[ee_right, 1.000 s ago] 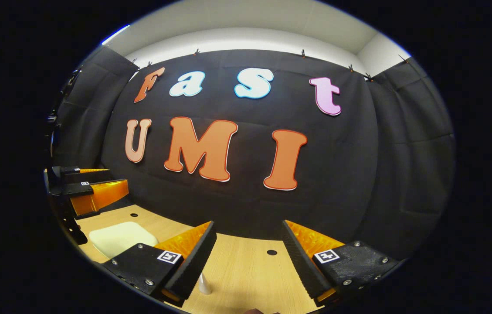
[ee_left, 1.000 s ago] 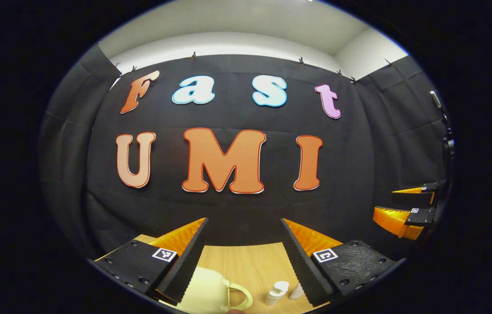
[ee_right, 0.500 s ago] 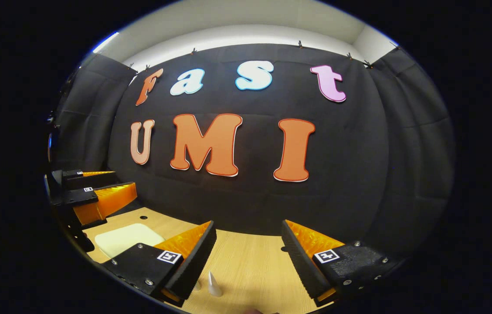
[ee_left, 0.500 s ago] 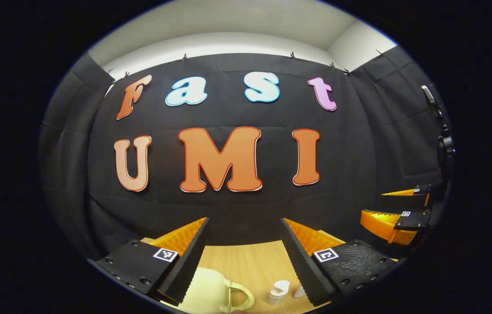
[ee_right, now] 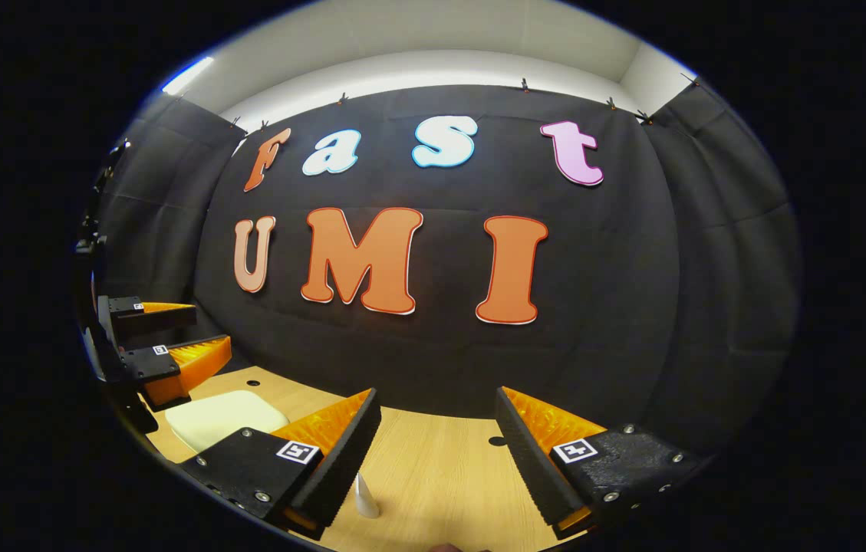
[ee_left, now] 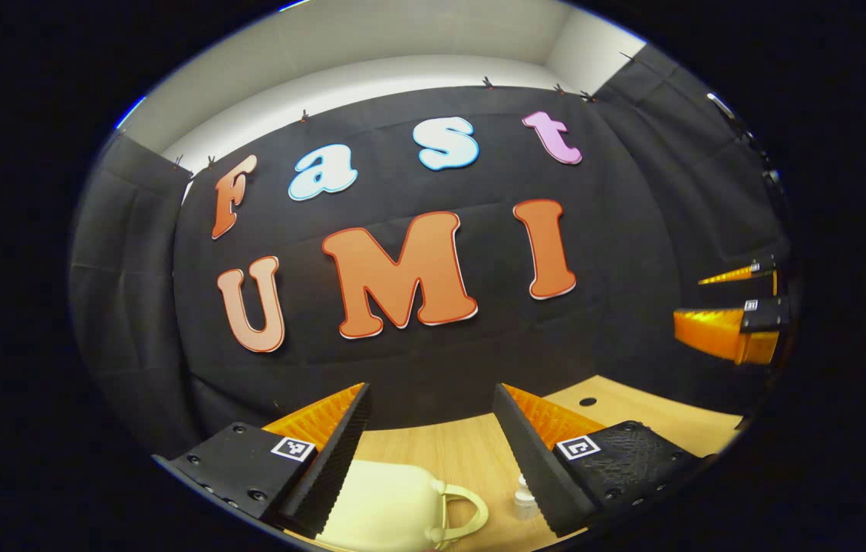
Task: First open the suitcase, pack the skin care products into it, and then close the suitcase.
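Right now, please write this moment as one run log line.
left gripper: open, above cream suitcase | right gripper: open, holding nothing | suitcase: closed | small white bottle: on table

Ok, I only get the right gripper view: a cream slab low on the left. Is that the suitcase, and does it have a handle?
Observer: Yes. The left gripper view shows the cream hard-shell suitcase with a looped handle.
Operator: Any skin care items near it?
Observer: A small white capped bottle stands on the wooden table beside that handle.
Operator: Is the left tool holding anything?
Observer: No, the left tool is open, nothing between its fingers.
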{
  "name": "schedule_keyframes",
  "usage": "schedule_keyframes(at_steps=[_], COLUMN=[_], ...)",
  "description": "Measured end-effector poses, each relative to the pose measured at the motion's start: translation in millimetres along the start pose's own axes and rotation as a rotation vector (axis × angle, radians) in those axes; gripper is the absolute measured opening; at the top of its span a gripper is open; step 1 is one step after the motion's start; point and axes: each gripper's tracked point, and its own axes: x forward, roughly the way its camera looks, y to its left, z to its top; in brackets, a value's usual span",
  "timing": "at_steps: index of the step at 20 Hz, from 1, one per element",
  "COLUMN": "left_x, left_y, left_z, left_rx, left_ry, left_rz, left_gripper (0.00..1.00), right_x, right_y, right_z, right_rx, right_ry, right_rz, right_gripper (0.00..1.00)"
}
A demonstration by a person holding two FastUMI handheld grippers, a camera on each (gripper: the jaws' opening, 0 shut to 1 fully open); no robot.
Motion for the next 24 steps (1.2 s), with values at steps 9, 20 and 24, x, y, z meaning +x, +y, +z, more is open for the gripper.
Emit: schedule_keyframes(at_steps=[9,20,24], left_x=[4.9,8.4,9.9], left_y=[-36.9,-72.2,-76.1], left_z=[-99.1,-239.8,-269.0], left_rx=[0.307,0.620,0.742], left_ry=[0.152,0.292,0.301], left_rz=[-0.089,-0.324,-0.374], left_gripper=[0.97,0.95,0.84], right_x=[-10.3,-15.5,-13.6], right_y=[-25.4,-37.4,-31.2], right_z=[-19.0,-30.3,-30.1], right_rx=[0.014,-0.023,-0.023], right_ry=[0.034,0.100,0.113], right_rz=[0.013,-0.133,-0.152], right_gripper=[0.95,0.95,0.95])
